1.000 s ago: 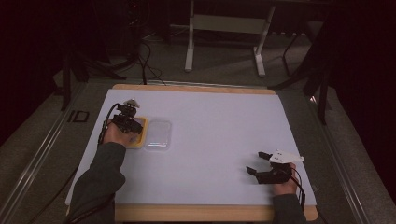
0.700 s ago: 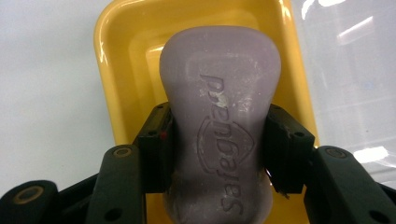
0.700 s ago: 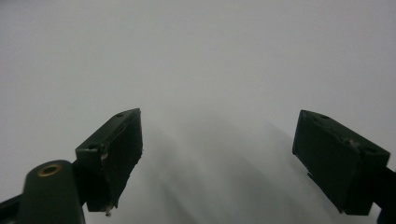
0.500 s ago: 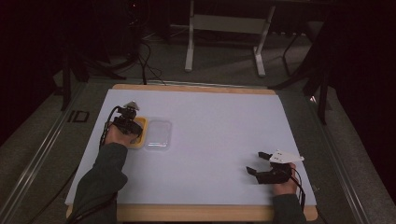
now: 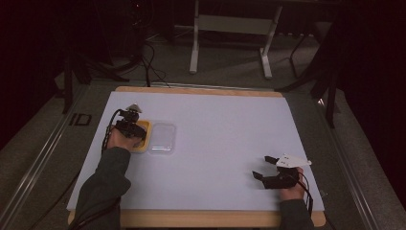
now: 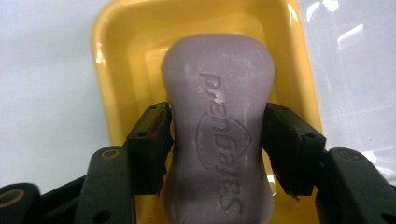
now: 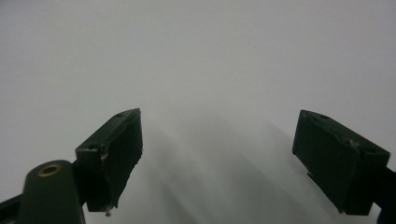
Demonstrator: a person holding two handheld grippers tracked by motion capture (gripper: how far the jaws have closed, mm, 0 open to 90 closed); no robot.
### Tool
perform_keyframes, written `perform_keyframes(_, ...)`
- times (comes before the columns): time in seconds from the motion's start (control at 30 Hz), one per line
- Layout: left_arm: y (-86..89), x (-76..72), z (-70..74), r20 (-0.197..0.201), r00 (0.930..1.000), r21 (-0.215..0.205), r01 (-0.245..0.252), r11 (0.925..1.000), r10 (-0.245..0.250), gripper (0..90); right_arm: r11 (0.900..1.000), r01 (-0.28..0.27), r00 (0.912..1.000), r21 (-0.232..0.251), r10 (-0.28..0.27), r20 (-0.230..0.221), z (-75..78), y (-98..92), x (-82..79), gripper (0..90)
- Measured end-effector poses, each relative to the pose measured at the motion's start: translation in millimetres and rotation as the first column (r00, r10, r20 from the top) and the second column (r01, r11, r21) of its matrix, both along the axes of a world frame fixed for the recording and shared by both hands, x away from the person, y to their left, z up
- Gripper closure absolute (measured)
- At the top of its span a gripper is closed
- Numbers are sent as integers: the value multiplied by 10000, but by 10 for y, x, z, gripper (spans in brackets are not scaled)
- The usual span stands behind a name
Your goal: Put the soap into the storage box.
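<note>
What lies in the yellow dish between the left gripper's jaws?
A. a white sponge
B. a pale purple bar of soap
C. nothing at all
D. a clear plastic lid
B: the left gripper view shows a pale purple bar of soap, stamped with a brand name, lying in the yellow dish with one jaw on either side of its waist.

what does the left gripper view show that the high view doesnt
The left gripper view alone shows the purple soap bar with its embossed brand lettering, lying in the yellow dish, and the left gripper whose jaws have just been opening, the bar between them, the right one with a slight gap. The high view alone shows the right gripper, open and apart on the white table, plus both forearms. Both share the dish and the clear lid beside it.
</note>
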State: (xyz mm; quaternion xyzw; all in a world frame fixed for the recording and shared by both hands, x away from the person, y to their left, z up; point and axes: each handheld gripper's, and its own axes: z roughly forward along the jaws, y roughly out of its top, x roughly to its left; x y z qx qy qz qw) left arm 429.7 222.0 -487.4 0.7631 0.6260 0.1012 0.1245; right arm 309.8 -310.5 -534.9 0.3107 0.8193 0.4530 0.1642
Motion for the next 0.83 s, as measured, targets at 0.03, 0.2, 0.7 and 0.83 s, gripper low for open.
perform_keyframes(0.03,8,-6,18,54,10000,-55,17,10000,-17,425,10000,0,10000,-1,0,-1,0,0,0,156)
perform_keyframes(0.2,41,-57,130,404,9991,-135,98,9999,-92,401,10000,0,10000,-5,0,2,0,0,1,156)
perform_keyframes(0.7,3,-457,315,2483,9607,-722,1459,9867,-1239,371,10000,1,10000,-20,-1,-10,-2,3,6,156)
perform_keyframes(0.83,-32,-579,283,2681,9524,-654,1684,9835,-1452,371,10000,2,10000,-25,-2,-18,-3,2,8,156)
